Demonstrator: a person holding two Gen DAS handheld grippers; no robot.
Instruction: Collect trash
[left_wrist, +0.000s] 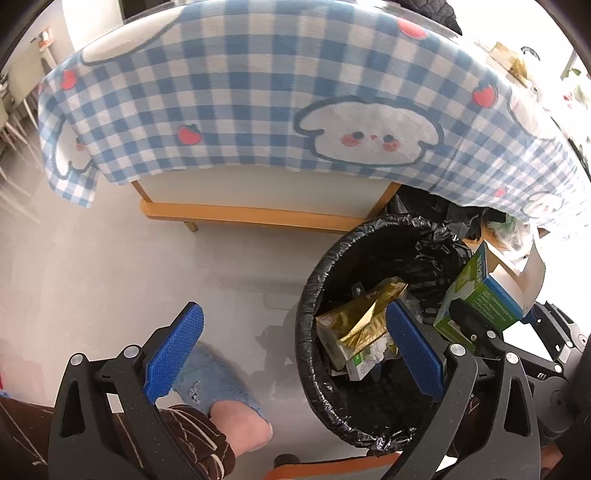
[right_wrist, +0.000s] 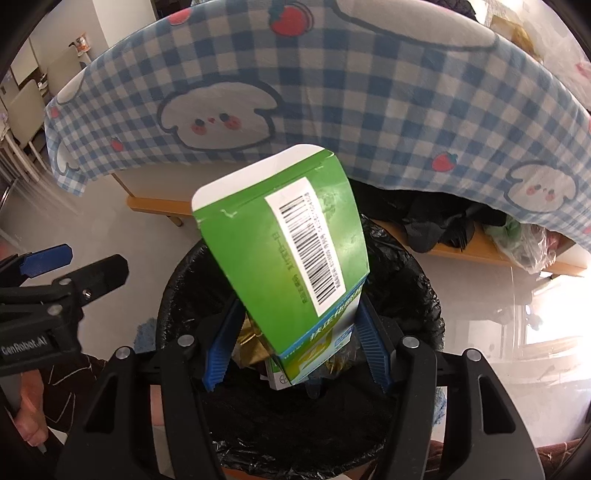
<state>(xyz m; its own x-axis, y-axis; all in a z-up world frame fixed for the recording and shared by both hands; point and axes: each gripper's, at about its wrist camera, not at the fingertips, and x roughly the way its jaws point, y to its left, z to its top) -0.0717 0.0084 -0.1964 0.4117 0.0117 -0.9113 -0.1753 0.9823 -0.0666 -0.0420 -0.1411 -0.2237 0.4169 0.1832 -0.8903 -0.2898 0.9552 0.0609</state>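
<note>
1. The left gripper (left_wrist: 295, 354), black-armed with ribbed blue pads, stands wide apart and holds nothing; its left pad hangs over the grey floor (left_wrist: 122, 266) and a fuzzy blue slipper (left_wrist: 210, 376), its right pad over the near left rim of the bin.
2. The right gripper (right_wrist: 295, 350) is closed onto the low end of a green cardboard box with a white barcode label (right_wrist: 291, 251); the blue pads (right_wrist: 369, 336) press its two sides, and the box tilts up and away, its white flap farthest.
3. That box hangs directly over the round bin lined with a black plastic bag (right_wrist: 417, 295), not yet inside it.
4. In the bin lie a crumpled gold foil wrapper (left_wrist: 365, 310), a small white carton and crumpled paper.
5. Beyond the bin stands a wooden-framed table (left_wrist: 255, 214) draped in a blue-and-white checked cloth with cartoon rabbits and strawberries (left_wrist: 258, 96); dark clothing and clear bags are tucked beneath it at the right.
</note>
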